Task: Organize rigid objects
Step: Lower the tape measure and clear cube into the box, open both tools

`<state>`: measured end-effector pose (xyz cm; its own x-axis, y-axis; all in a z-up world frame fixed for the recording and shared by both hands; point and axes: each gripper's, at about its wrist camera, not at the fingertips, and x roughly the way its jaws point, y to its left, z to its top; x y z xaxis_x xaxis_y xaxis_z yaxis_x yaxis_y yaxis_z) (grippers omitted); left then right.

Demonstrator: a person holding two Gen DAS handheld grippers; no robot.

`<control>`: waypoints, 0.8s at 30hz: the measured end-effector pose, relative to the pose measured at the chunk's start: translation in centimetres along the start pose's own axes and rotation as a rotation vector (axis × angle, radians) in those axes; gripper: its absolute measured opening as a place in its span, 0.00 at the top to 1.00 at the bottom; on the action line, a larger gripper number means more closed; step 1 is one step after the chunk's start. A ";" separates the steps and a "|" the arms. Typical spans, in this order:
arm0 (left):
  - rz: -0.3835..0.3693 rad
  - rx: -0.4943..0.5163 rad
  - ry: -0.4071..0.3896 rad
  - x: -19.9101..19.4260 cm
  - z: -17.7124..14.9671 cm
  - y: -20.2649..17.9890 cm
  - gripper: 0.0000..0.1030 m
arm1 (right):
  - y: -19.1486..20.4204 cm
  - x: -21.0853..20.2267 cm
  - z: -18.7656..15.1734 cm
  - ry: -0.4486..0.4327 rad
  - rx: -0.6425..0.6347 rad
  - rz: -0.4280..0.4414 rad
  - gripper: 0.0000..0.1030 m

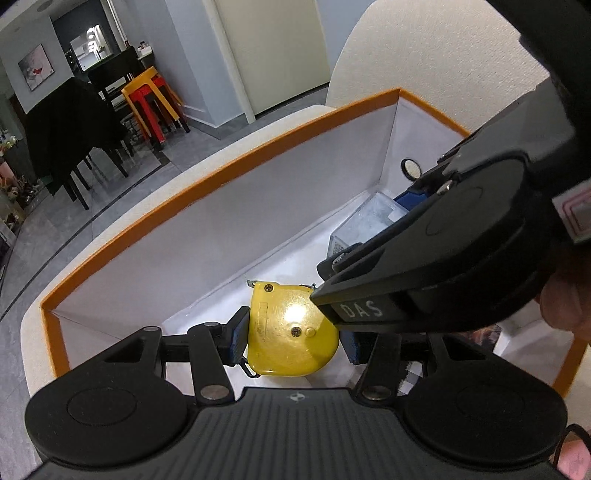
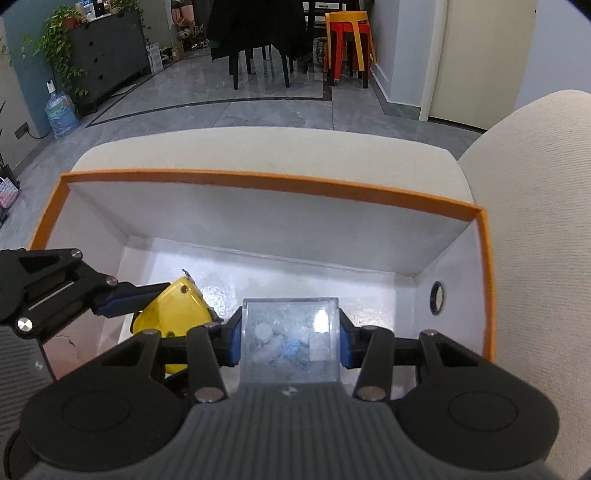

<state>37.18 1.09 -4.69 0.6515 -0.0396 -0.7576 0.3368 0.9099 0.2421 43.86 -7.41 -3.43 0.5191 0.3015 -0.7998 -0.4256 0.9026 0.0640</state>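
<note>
While both claws reach down into the orange-rimmed box [image 2: 258, 181], which sits on a cream sofa cushion [image 2: 258, 147], the left claw [image 1: 293, 332] grips a yellow tape measure [image 1: 291, 332] between its blue pads, low over the white floor of the box at about 8 o'clock in the right wrist view. To its right, at 6 o'clock, the right claw [image 2: 290, 341] is clamped on a clear plastic case [image 2: 290, 339] holding what look like small bluish-grey pieces; the contents are blurred. From the left wrist, the right claw's black body crosses from 3 o'clock and hides most of that case. A round grommet hole [image 2: 437, 297] marks the box wall at 3 o'clock. Stacked red and yellow stools [image 2: 347, 44] and dark chairs [image 2: 258, 33] stand well apart at 12 o'clock.
</note>
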 end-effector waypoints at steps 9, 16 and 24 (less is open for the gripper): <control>0.016 -0.013 0.022 1.0 0.5 -0.4 0.45 | -0.5 1.9 0.0 0.006 0.043 0.016 0.55; 0.033 -0.022 0.010 0.6 0.3 -0.7 0.23 | -1.0 2.6 0.2 0.007 0.089 0.053 0.45; 0.023 -0.054 -0.019 -1.2 0.4 -0.3 0.21 | -1.7 1.7 0.1 -0.005 0.108 0.046 0.45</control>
<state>36.58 0.74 -3.66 0.6715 -0.0259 -0.7406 0.2849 0.9316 0.2258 45.53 -8.37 -4.83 0.5047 0.3443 -0.7917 -0.3669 0.9156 0.1643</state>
